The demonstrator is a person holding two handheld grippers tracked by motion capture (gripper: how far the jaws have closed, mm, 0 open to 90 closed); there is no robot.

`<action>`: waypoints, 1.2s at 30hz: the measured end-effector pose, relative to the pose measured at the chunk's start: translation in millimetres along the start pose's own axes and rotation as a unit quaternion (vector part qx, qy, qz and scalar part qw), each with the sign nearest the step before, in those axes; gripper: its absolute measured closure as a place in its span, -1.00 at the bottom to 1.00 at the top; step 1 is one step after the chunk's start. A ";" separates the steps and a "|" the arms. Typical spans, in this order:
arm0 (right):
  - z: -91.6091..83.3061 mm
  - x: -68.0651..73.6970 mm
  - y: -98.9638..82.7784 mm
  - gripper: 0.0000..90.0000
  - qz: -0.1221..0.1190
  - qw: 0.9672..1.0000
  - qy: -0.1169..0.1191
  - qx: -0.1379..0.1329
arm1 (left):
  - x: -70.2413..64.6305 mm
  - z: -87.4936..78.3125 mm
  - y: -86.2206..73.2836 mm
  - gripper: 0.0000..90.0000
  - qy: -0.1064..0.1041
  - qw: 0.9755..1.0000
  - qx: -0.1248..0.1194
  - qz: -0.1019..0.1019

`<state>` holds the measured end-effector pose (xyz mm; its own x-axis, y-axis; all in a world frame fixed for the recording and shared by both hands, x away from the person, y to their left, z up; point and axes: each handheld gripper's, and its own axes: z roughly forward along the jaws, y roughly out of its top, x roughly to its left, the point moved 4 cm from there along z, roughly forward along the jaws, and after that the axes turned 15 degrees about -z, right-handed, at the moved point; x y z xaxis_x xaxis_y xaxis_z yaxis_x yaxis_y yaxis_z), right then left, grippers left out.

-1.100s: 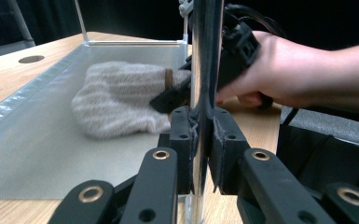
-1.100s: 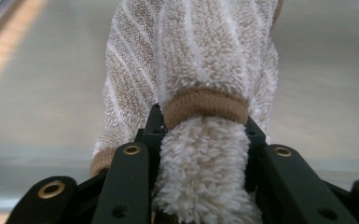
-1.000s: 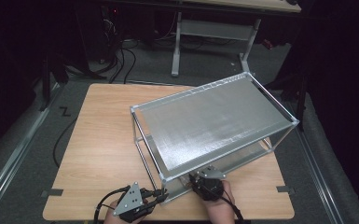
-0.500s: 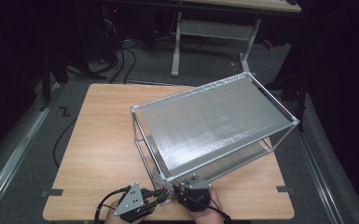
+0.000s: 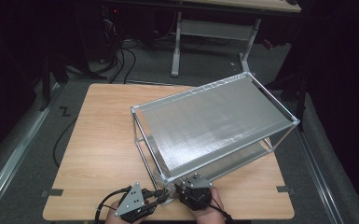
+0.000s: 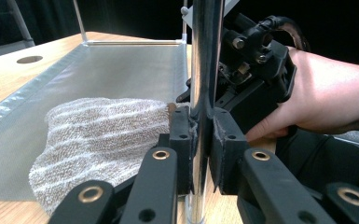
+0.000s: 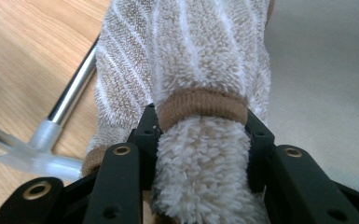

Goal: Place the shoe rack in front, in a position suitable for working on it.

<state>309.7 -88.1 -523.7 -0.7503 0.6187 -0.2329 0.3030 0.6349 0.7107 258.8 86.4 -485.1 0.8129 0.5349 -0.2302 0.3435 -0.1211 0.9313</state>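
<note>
At the table's near edge my left gripper is clamped on the rack's post; beside it my right gripper, whose jaws have just been opening, holds the towel bunched at its brown hem; the rest lies on the lower shelf; soft, light, floppy, so I'd grip a thick fold.

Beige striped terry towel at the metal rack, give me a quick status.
Left gripper shut on chrome upright post. Right gripper shut on beige striped terry towel, jaws just widened. Towel on lower shelf; post close beside it.
</note>
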 end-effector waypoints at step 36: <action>-24.5 -134.4 -65.6 0.37 0.091 0.988 -0.119 0.026 | 0.4 -9.3 -2.6 0.78 0.017 1.000 -0.004 0.003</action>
<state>376.3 -224.2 -522.7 -0.5229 0.8121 -0.2589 0.4545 0.5226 0.7213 253.8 94.7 -485.0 0.7986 0.5617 -0.2160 0.3355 -0.1175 0.9347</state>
